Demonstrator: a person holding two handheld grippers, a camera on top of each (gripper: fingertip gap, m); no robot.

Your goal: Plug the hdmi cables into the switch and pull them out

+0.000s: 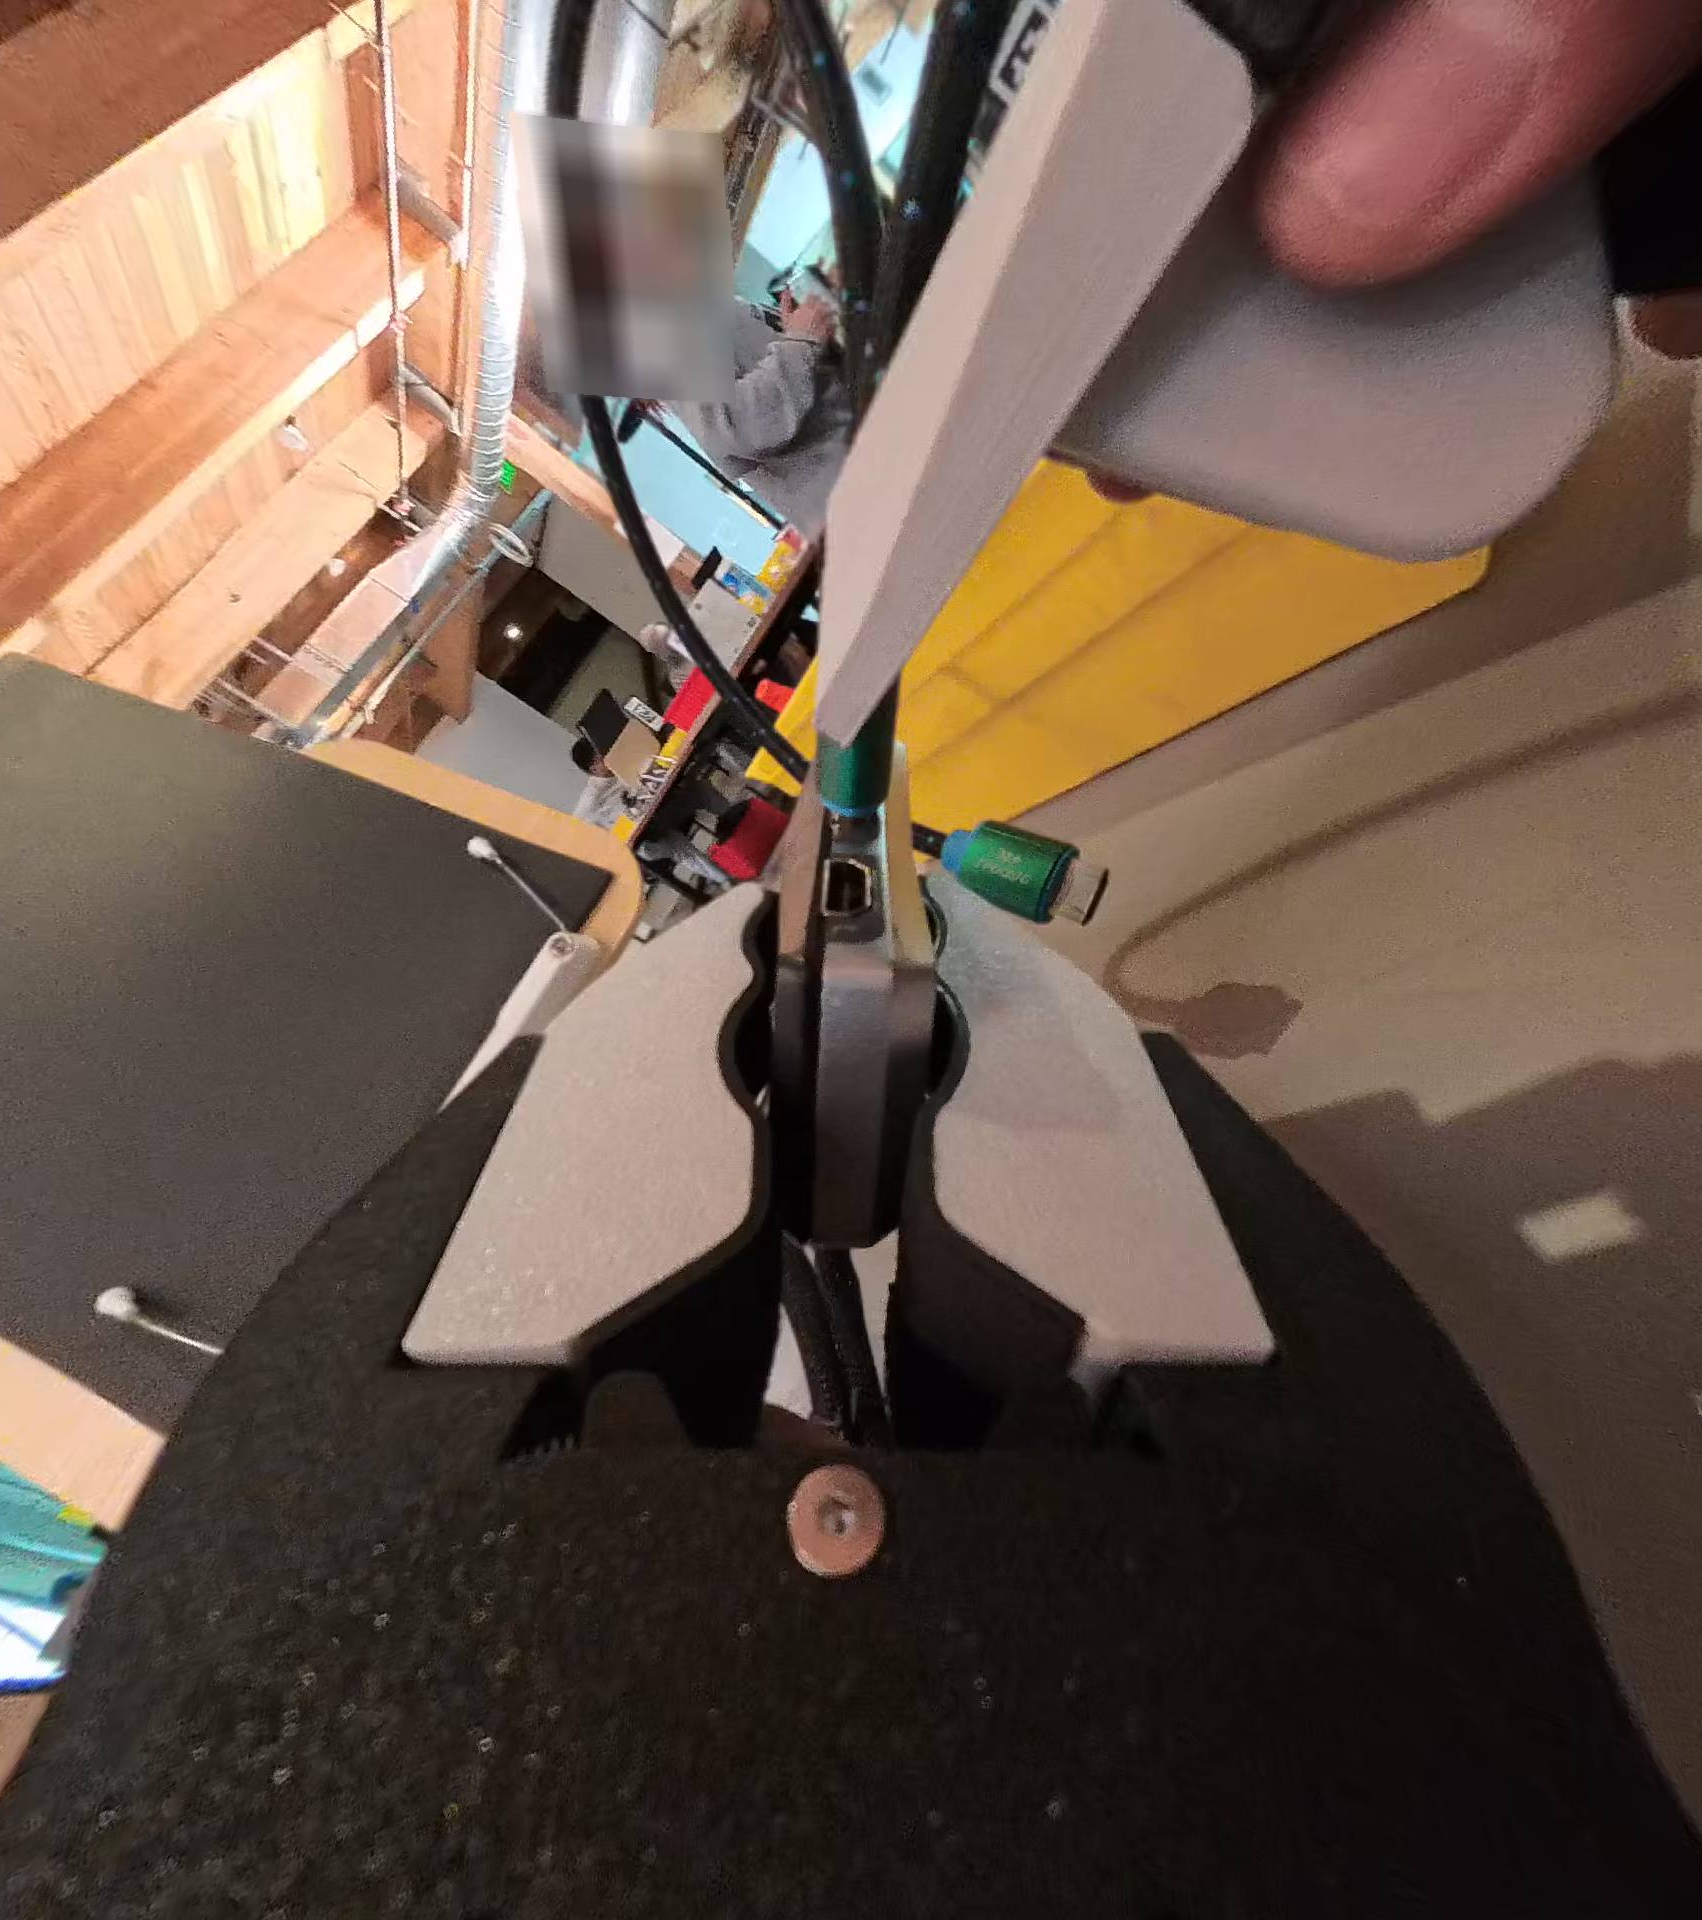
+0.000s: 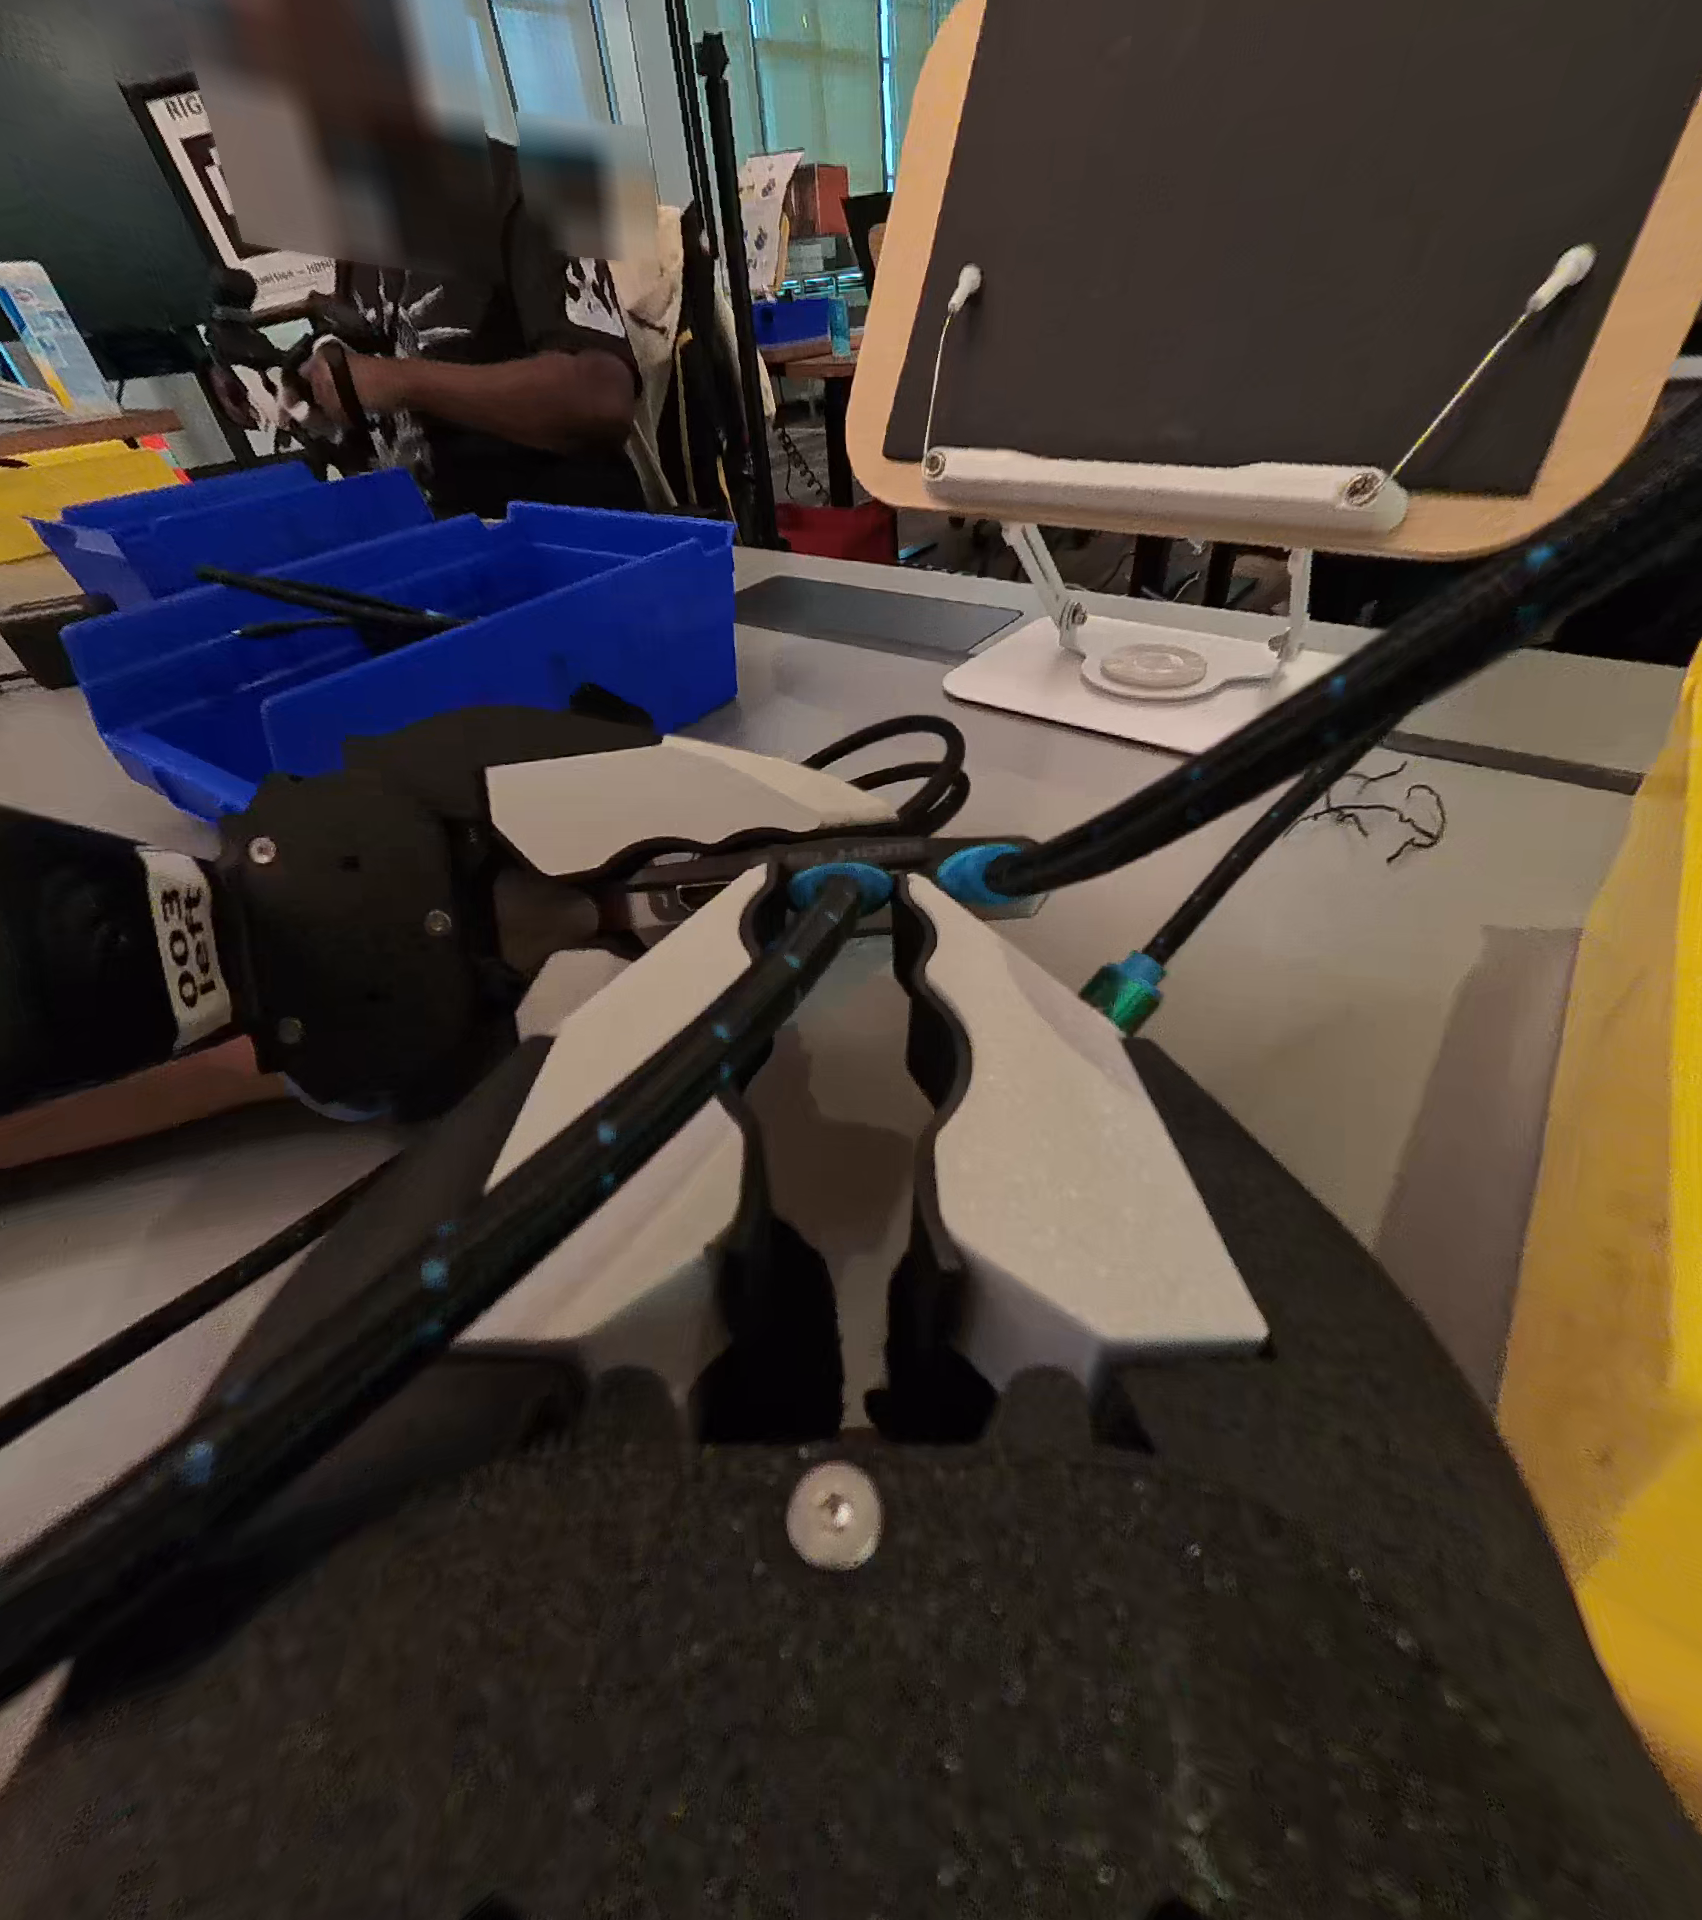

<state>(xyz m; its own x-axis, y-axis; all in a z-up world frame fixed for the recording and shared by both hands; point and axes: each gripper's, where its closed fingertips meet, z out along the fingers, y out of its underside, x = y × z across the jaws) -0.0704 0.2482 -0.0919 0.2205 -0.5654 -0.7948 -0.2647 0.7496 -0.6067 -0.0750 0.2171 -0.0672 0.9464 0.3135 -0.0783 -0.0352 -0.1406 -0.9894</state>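
Observation:
My left gripper [image 1: 852, 914] is shut on the dark grey hdmi switch [image 1: 852, 1091], held edge-on; one empty port [image 1: 847, 894] shows. In the right wrist view the switch [image 2: 857, 852] lies crosswise, with the left gripper's upper finger [image 2: 681, 800] on it. My right gripper [image 2: 836, 894] is shut on a blue-collared plug [image 2: 826, 888] at the switch's near side; I cannot see how deep it sits. Its finger [image 1: 982, 416] reaches that green plug [image 1: 862, 774]. A second plug [image 2: 972, 868] sits in the switch. A third green plug [image 2: 1122, 992] [image 1: 1018, 871] lies loose on the table.
Blue bins [image 2: 514, 644] stand behind the left gripper. A yellow bin [image 2: 1657, 1143] is close on the right. A black-faced stand [image 2: 1242, 260] rises at the back. Braided black cables [image 2: 1346, 707] cross the grey table [image 2: 1294, 1039]. A person [image 2: 473, 364] stands in the background. My hands' fingertips stand some 4 centimetres from each other.

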